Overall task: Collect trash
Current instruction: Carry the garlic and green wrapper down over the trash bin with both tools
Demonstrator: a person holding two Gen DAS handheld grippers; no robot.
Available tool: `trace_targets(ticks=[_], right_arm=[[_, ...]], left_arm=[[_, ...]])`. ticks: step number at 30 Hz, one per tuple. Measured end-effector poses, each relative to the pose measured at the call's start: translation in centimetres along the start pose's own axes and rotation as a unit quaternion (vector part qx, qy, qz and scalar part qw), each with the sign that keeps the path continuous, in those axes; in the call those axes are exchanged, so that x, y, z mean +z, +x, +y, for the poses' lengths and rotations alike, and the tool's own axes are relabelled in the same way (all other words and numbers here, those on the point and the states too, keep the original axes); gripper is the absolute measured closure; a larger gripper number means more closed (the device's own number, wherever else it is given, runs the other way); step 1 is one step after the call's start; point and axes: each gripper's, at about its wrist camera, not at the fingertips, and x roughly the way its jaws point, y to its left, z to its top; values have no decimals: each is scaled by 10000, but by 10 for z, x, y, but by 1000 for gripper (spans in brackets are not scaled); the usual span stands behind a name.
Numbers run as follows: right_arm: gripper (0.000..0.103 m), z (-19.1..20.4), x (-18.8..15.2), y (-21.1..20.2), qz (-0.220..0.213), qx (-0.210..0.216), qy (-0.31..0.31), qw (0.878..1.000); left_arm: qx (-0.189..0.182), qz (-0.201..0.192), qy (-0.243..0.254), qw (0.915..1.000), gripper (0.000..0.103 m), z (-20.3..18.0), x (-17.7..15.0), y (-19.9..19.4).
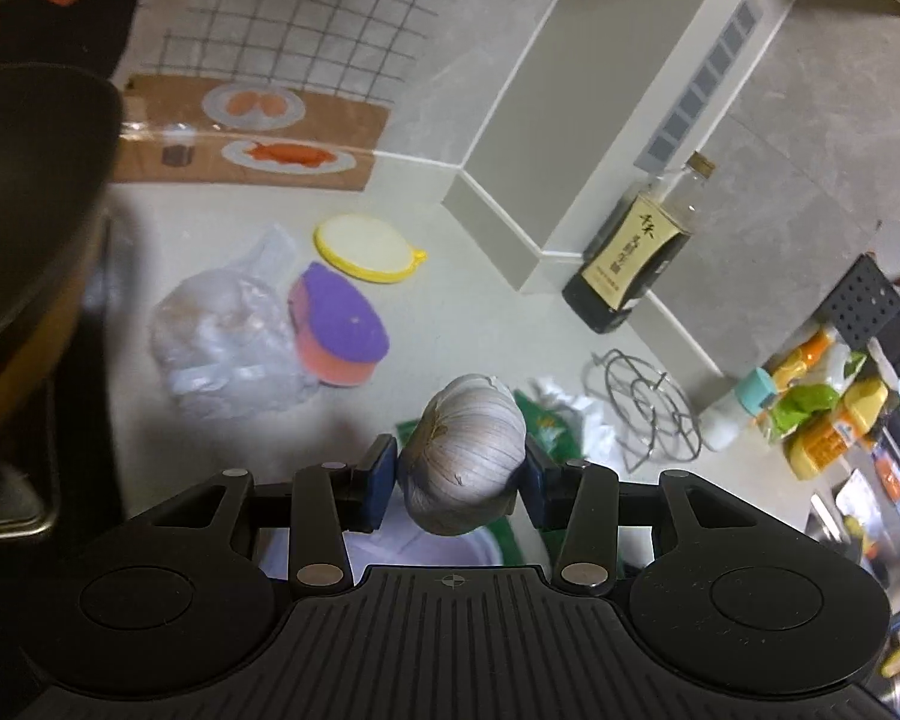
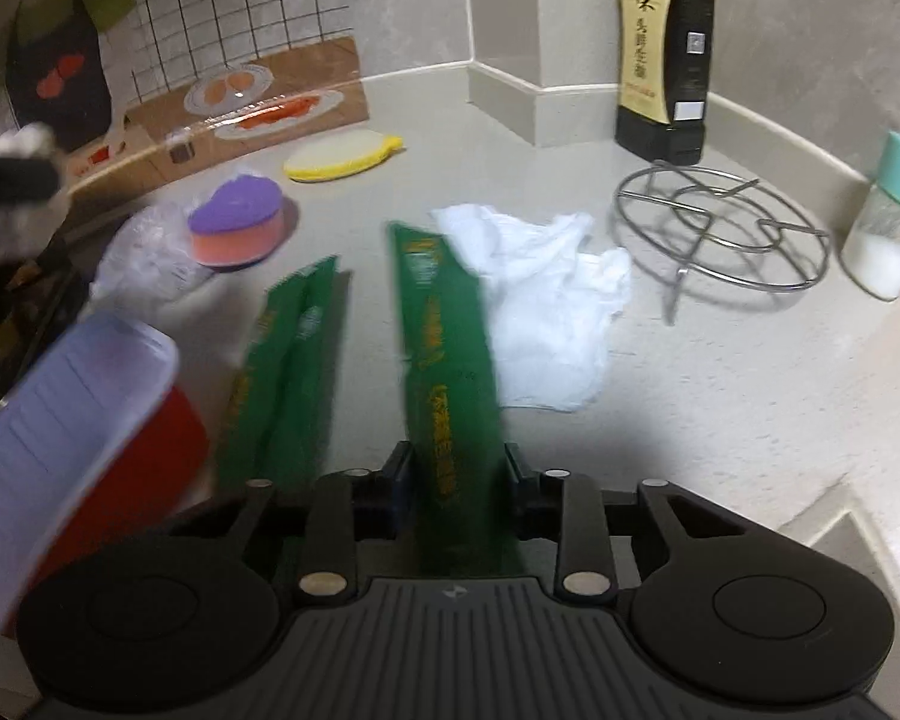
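- Two grippers are both loaded, so the step in hand looks like carrying trash to the bin; I judge the red bin with the pale liner (image 2: 84,420), low and left of the right jaws, to be the target.
- Left gripper (image 1: 462,474): its jaws stand about half open, closed onto a garlic bulb (image 1: 465,456) that sits squarely between the blue pads, held clear above the counter (image 1: 480,312). Round and papery, it could roll out if the squeeze eases, so keep the pressure steady and the wrist level until the bulb is over the bin's mouth.
- Ahead and left of those jaws lie a crumpled clear plastic bag (image 1: 222,342), a purple-topped sponge (image 1: 336,324) touching it, and a yellow-rimmed lid (image 1: 369,249) beyond.
- Right gripper (image 2: 456,474): jaws narrowed onto a green wrapper (image 2: 444,354), which stands edge-up between the pads and stretches forward. It is limp, so swing slowly to stop it flapping loose.
- A second green wrapper (image 2: 282,360) lies on the counter just left of the jaws, a white crumpled tissue (image 2: 546,312) just right of the held wrapper; both look like trash not yet collected.
- Farther right stand a wire trivet (image 2: 720,228), a dark sauce bottle (image 2: 666,66) behind it, and a teal-capped shaker (image 2: 888,222); steer clear of these.
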Motion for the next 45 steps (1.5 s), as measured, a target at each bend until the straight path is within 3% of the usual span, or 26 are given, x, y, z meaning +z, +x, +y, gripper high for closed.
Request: trace_targets(ticks=[4,13,16,22,27,30,32,35,37,41,45], right_arm=[[85,16,7,-7,-68,162,48,9998],[86,24,20,-63,-598,201,430,9971],[86,21,14,-87,-770,52,552,9955],[86,7,-16,-126,-920,-635,867,9899],[86,-9,-56,-149,-942,-1163,1439,9782],[86,-18,-86,-155,-872,-1470,1854,9677],[86,-26,-112,-158,-779,-1646,2136,9598],[86,-36,-152,-153,-529,-1967,2463,9476],[86,-45,-185,-145,-277,-2150,2718,9376],[86,-63,-253,-120,298,-2125,3395,9158],[86,-75,-306,-99,736,-2004,3918,8949]], left_arm=[[58,-3,268,9996,55,1,-16,-14],[-526,334,435,9971,55,0,-46,-20],[-988,410,678,9919,55,-13,-54,-25],[-1691,895,1272,9732,55,-42,-73,-14],[-2222,1496,1793,9466,55,-63,-99,-2],[-2595,2015,2159,9195,55,-79,-124,9],[-2757,2468,2431,8967,55,-92,-149,22],[-2763,3236,2667,8648,55,-104,-197,51],[-2572,3716,2684,8507,55,-104,-232,75],[-1941,4535,2450,8347,55,-89,-298,127],[-1230,4933,2070,8359,55,-78,-348,183]])
